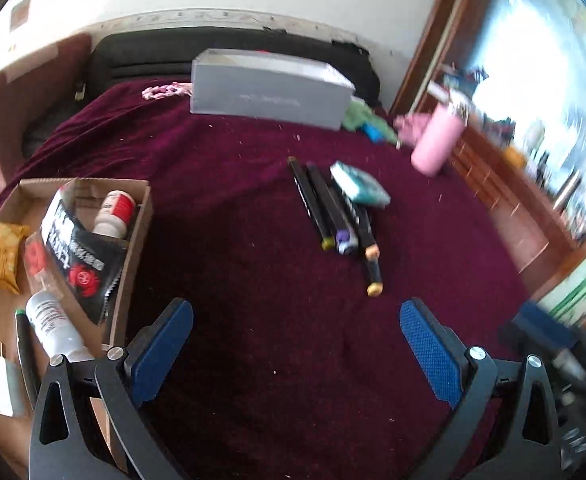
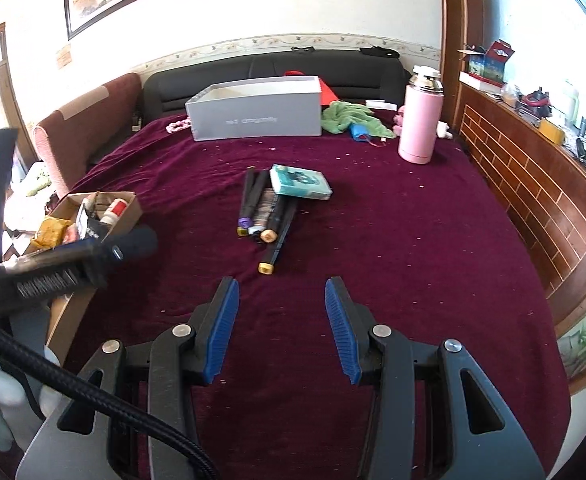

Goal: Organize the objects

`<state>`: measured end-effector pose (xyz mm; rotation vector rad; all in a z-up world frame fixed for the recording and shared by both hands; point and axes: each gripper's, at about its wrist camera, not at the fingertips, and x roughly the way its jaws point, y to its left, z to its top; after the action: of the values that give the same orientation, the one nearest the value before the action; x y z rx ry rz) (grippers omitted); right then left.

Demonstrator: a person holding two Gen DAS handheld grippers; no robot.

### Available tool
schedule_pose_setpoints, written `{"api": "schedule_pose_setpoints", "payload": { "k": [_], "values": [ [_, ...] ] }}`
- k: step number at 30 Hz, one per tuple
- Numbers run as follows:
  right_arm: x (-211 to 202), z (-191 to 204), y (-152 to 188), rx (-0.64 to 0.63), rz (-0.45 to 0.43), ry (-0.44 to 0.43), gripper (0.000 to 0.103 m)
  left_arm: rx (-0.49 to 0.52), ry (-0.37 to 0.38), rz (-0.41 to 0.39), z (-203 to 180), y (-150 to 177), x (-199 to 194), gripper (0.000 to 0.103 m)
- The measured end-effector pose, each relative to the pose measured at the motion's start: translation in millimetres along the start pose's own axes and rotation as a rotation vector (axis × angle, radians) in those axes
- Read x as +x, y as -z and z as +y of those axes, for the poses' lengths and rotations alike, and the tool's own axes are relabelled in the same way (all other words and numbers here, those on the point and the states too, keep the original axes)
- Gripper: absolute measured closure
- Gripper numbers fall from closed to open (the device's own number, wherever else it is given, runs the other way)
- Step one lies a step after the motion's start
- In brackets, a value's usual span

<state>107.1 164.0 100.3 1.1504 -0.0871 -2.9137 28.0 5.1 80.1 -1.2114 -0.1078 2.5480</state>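
Right wrist view: both grippers, right (image 2: 281, 322) and left (image 1: 296, 354), hover with jaws wide apart and empty, aimed at loose markers (image 2: 261, 210) awaiting sorting into the box (image 1: 133, 240).

1. The teal packet (image 1: 360, 189) covers the far ends of the black markers (image 1: 335, 210).
2. Motion blur smears the pink flask (image 1: 437, 140) in the left wrist view.
3. Lettering on the grey box (image 2: 255, 114) is too small to read.
4. The cardboard box (image 2: 131, 210) sits half hidden behind the left gripper (image 2: 93, 256).
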Motion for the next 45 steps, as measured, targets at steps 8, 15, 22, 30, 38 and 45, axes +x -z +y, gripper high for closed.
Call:
{"api": "schedule_pose_setpoints", "payload": {
  "k": [8, 15, 22, 30, 38, 45],
  "values": [
    [4, -20, -4, 0.011, 0.004, 0.037, 0.058, 0.117, -0.133, 0.140, -28, 11, 46, 0.001],
    [29, -62, -27, 0.087, 0.075, -0.038, 0.058, 0.118, -0.186, 0.201, -23, 21, 69, 0.001],
    [72, -100, -58, 0.178, 0.154, -0.123, 0.058, 0.117, -0.180, 0.202, -20, 26, 73, 0.001],
    [133, -70, -104, 0.185, 0.163, -0.167, 0.058, 0.115, -0.174, 0.151, -21, 29, 72, 0.001],
    [225, -14, -157, 0.056, 0.234, 0.014, 0.058, 0.110, -0.182, 0.137, -24, 30, 74, 0.001],
    [259, -16, -143, -0.066, 0.429, 0.191, 0.059, 0.109, -0.183, 0.136, -24, 30, 74, 0.001]
  ]
}}
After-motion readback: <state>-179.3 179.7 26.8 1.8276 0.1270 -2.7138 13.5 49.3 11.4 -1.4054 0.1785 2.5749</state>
